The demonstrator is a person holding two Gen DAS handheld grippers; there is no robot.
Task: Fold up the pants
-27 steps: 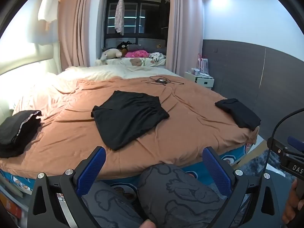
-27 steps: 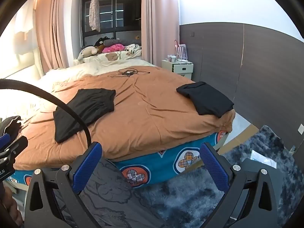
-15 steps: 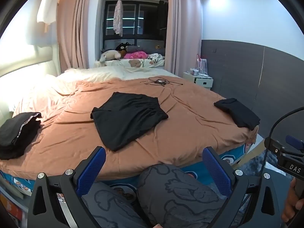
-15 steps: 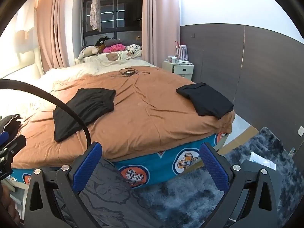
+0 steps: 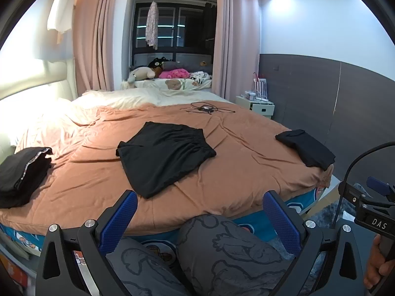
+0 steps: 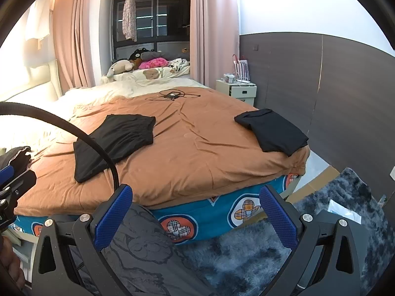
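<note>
On the brown bedspread mid-bed, black pants lying flat at 12 o'clock, bare cover all round, folded black garment at 2 o'clock by the edge, left gripper and right gripper spread wide, holding nothing, short of the near edge.

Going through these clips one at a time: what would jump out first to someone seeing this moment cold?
The black pants spread mid-bed on the orange-brown cover draw the eye first. Darker folded piles flank them: one at the bed's right corner, one at the left edge. Both grippers, left and right, hang open short of the bed, holding nothing.
</note>
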